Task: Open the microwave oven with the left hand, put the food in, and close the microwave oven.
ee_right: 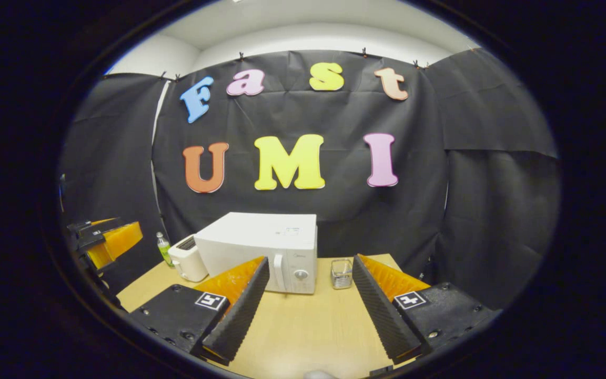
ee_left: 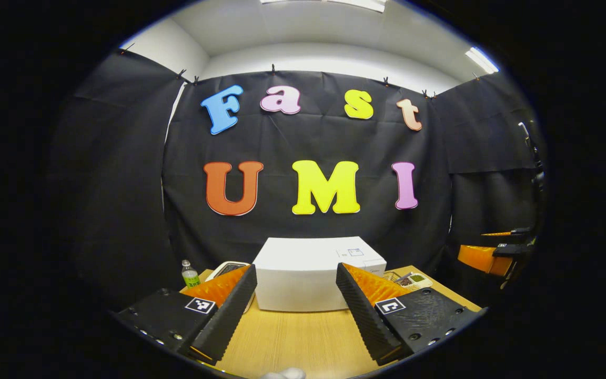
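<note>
In the left gripper view the microwave oven (ee_left: 317, 273) stands toward the counter's (ee_left: 303, 337) far edge, and its lower corners are hidden behind the left gripper's (ee_left: 296, 302) own fingers. Its door is shut; the handle and dial show in the right gripper view. A tray with food (ee_left: 411, 281) lies near the counter's far right edge, half covered by one finger, so its contents are hard to make out. A toaster (ee_left: 226, 269) peeks out left of the microwave oven, mostly hidden.

Counted: one microwave oven, one toaster, one small bottle (ee_left: 189, 273) at the far left corner, and one metal mesh basket (ee_right: 341, 273) just right of the microwave oven in the right gripper view.

The left gripper's fingers are spread wide, holding and touching nothing. The right gripper's (ee_right: 307, 310) fingers are likewise spread wide and empty above the counter's near edge.
</note>
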`<act>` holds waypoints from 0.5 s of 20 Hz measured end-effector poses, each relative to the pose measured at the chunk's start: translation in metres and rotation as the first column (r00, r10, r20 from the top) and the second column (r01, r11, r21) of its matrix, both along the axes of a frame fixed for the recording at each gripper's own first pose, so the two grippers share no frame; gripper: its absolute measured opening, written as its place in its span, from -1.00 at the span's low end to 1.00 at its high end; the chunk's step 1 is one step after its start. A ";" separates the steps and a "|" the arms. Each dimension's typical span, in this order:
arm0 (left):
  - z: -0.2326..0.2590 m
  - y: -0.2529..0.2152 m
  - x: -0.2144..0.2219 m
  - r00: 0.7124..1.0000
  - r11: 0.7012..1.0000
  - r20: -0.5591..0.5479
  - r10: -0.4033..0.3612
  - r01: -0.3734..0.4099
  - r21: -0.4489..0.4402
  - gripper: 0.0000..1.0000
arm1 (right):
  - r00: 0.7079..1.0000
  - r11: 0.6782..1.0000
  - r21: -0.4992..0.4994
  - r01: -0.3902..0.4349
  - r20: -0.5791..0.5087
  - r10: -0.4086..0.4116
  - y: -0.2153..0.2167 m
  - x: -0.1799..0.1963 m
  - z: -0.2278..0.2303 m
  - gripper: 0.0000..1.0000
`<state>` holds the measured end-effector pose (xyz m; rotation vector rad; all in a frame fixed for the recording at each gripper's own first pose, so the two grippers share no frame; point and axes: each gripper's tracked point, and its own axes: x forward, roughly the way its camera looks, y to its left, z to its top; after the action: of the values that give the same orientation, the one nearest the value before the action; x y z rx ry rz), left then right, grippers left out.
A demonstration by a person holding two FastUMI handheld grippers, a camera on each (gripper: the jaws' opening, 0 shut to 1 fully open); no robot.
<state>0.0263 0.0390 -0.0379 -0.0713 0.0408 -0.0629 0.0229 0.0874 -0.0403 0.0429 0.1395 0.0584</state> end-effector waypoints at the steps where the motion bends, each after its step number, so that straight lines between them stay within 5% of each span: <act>1: 0.002 0.001 0.000 1.000 1.000 0.003 0.005 -0.005 -0.002 0.89 | 1.000 1.000 0.003 -0.007 0.005 0.007 0.003 0.000 0.002 1.00; 3: 0.006 0.004 0.000 1.000 1.000 0.015 0.011 -0.011 0.000 0.89 | 1.000 1.000 -0.002 -0.006 0.020 0.006 0.003 0.001 0.009 0.83; 5: 0.007 0.008 0.003 1.000 1.000 0.014 0.016 -0.016 0.013 0.89 | 0.999 1.000 0.004 -0.003 0.034 0.003 0.004 0.002 0.016 0.83; 6: 0.007 0.010 0.003 1.000 1.000 0.011 0.020 -0.020 0.010 0.89 | 0.999 1.000 0.008 -0.004 0.045 0.004 0.005 0.002 0.021 1.00; 9: 0.008 0.014 0.005 1.000 1.000 -0.001 0.021 -0.021 0.006 0.89 | 0.998 1.000 -0.001 0.004 0.066 -0.004 0.006 0.003 0.030 0.83; 10: 0.009 0.014 0.006 1.000 1.000 0.002 0.017 -0.017 0.005 0.89 | 0.998 1.000 -0.002 0.003 0.070 -0.003 0.007 0.004 0.032 1.00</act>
<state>0.0327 0.0529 -0.0292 -0.0661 0.0381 -0.0459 0.0266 0.0939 -0.0083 0.0386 0.0693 0.0566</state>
